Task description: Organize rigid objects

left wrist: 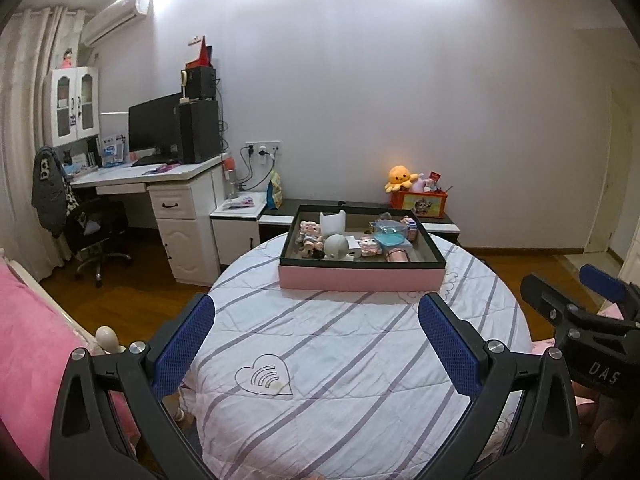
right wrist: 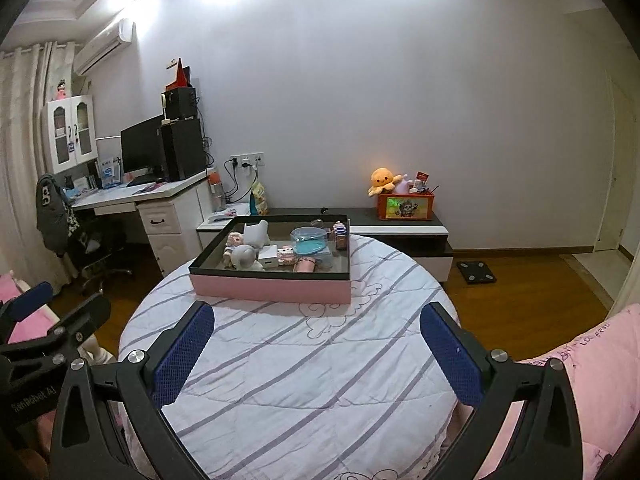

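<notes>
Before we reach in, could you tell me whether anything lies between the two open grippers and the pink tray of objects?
Nothing visible does. Only bare striped quilt lies between the left gripper, the right gripper and the pink tray; both are open and empty.

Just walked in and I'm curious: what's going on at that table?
A person holds two open grippers, the left gripper and right gripper, above a round table with a striped cover. Neither holds anything. A pink box of small toys and containers sits at the table's far side, untouched.
</notes>
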A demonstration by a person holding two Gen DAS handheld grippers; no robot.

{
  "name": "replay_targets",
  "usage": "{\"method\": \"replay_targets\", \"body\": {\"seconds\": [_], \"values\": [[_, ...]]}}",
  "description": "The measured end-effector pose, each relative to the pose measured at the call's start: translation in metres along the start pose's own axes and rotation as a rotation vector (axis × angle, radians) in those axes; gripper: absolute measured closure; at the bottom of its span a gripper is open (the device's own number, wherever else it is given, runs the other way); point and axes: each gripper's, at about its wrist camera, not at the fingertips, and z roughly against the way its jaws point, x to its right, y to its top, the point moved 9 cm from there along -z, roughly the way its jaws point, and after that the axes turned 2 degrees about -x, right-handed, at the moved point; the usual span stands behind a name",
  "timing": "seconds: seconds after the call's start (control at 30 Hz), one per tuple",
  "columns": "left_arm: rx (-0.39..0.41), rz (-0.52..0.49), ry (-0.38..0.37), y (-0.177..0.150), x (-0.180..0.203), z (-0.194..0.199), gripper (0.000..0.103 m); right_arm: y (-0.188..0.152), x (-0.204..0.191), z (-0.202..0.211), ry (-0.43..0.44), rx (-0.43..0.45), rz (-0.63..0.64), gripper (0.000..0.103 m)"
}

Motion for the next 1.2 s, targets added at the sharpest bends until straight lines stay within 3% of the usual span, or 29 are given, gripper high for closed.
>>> {"method": "replay_targets", "body": {"seconds": [1.2], "values": [[-0.01,0.009,-0.002,-0.0051,-0.0007,-0.002,0.0,-0.0065,0.0029,-0.0034,0.0,-0.011,-0.007,0.0]]}}
